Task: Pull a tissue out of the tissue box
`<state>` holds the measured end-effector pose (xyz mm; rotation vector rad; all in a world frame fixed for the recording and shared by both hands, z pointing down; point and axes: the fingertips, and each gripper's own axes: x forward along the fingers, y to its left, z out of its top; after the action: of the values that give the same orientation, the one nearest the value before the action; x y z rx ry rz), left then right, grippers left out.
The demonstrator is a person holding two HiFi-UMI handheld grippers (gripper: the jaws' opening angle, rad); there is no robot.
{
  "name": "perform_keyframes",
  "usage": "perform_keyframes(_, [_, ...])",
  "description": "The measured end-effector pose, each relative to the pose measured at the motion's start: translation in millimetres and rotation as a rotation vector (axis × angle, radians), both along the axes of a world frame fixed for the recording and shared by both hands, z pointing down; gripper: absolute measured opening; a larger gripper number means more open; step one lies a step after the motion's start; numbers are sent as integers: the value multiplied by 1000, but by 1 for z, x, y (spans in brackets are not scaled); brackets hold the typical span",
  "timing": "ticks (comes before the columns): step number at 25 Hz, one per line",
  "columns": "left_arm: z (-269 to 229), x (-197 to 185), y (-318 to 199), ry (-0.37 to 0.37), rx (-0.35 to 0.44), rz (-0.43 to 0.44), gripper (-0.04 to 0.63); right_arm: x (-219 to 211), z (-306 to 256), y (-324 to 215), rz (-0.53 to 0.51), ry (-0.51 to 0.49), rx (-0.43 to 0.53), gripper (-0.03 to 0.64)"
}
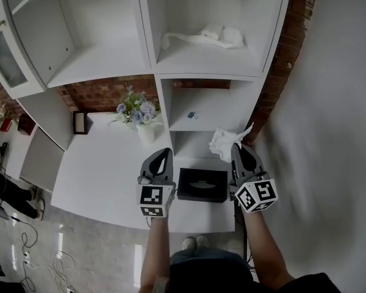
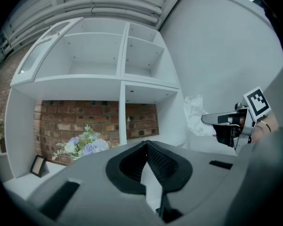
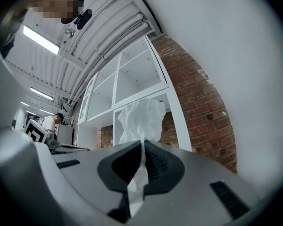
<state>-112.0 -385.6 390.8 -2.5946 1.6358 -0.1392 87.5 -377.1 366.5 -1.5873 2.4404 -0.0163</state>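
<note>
Head view: tissue (image 1: 222, 144), R tongs (image 1: 237, 149) tight

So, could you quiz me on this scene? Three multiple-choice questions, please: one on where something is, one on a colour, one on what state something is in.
1. Where does the black rectangular tissue box stand?
A. On the top shelf
B. On the white table below the shelves
C. On the floor

2. What colour are the flowers in the small white vase?
A. Bright red
B. Yellow
C. Pale blue and lilac

3. How do the jaws of the right gripper stand?
A. Shut on the crumpled white paper tissue
B. Wide open and empty
C. Shut on a flower stem

Answers:
1 B: the head view shows the box on the tabletop.
2 C: the blooms look pale blue and lilac against the brick.
3 A: the right gripper view shows the tissue pinched between its pads.
</note>
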Motion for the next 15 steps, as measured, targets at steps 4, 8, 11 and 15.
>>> perform_keyframes(4, [-3, 7, 1, 0, 5, 9, 9, 9, 2, 4, 30, 0, -8, 2])
perform_keyframes(8, [-4, 9, 1, -1, 9, 12, 8, 10, 3, 6, 33, 14, -8, 2])
perform_keyframes(11, [-6, 9, 0, 0, 13, 10, 9, 9, 5, 6, 33, 23, -11, 2])
perform_keyframes(15, [-6, 10, -2, 2, 13, 12, 9, 9, 10, 5, 43, 43, -25, 2])
